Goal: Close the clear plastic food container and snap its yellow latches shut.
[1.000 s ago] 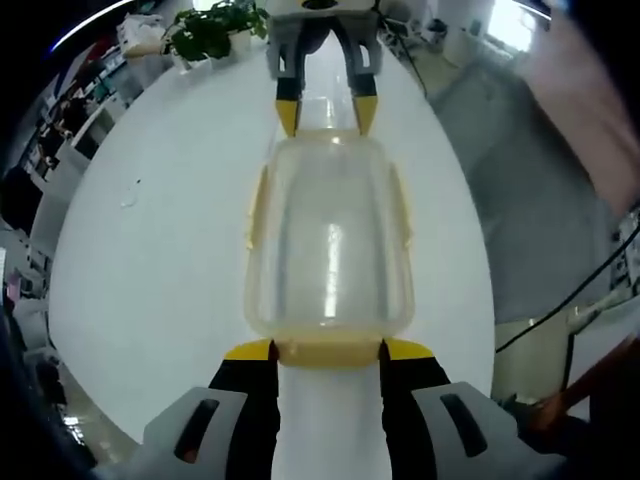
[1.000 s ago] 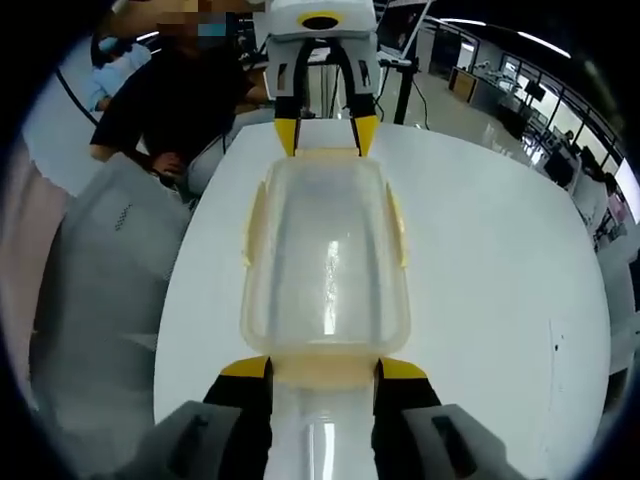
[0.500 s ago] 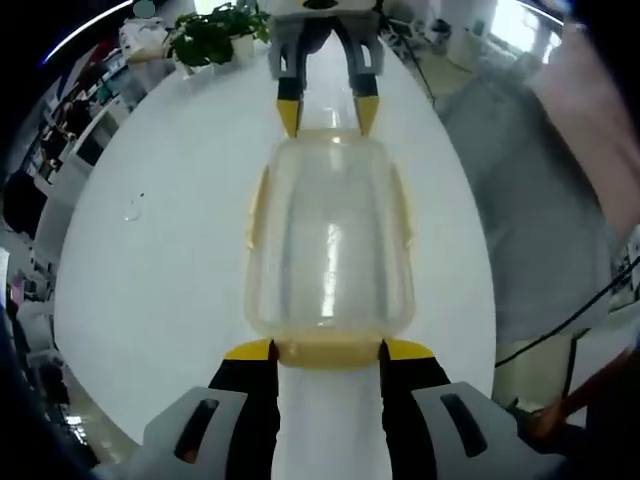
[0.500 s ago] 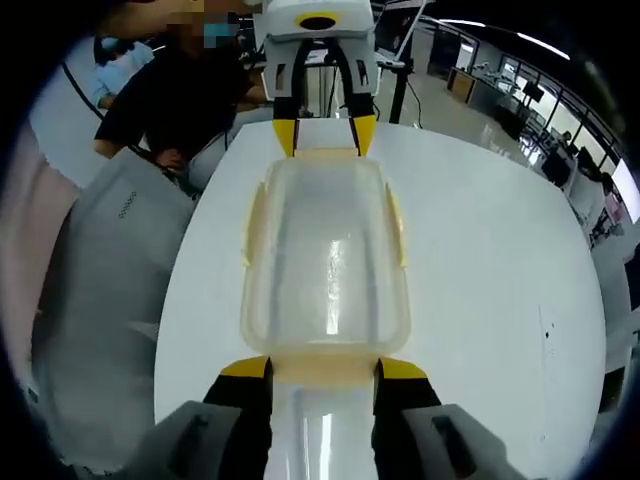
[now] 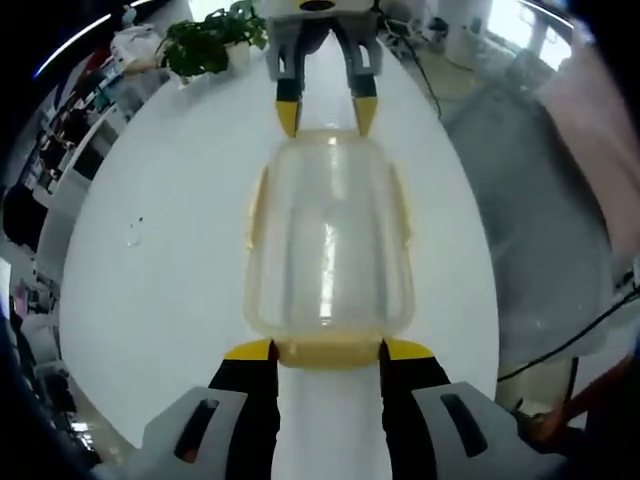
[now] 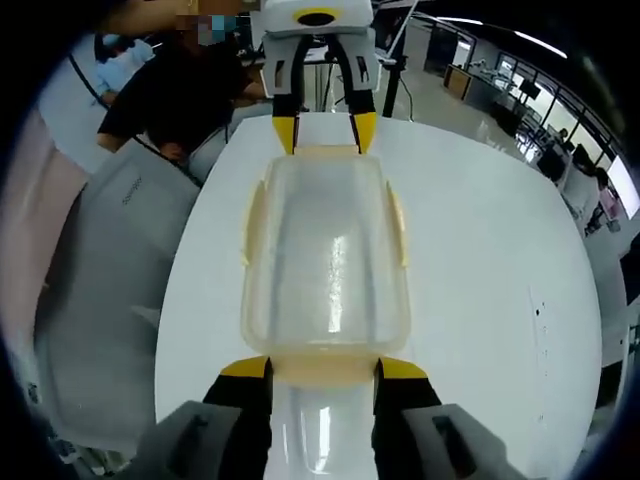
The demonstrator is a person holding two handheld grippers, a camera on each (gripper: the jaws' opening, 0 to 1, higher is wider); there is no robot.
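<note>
A clear plastic food container with pale yellow latches (image 5: 328, 245) sat lid-down-looking on a round white tabletop (image 5: 170, 250), lengthwise between the two claws. Four latches could be counted on it: one along each long side and one at each short end.

In the left gripper view, the left claw (image 5: 328, 349) had its two yellow-tipped black jaws apart, one at either corner of the near end latch (image 5: 328, 351), touching or just beside it; whether they pressed on it could not be told. At the far end the right claw (image 5: 326, 112) came in from the top, its two yellow tips spread at the corners of the far end latch.

The right gripper view gave the mirror of this: the right claw (image 6: 324, 367) with jaws apart flanking the near end of the container (image 6: 326, 255), the left claw (image 6: 324, 130) spread at the far end.

Nothing lay between either claw and the container. A leafy green potted plant (image 5: 208, 42) stood at the far edge of the tabletop, well apart from the container, and a small dark speck (image 5: 138, 219) marked the white surface to one side. Beyond the tabletop's edge were a grey chair back (image 6: 105, 290) and a seated person in a dark top (image 6: 175, 95), with an open office floor behind.
</note>
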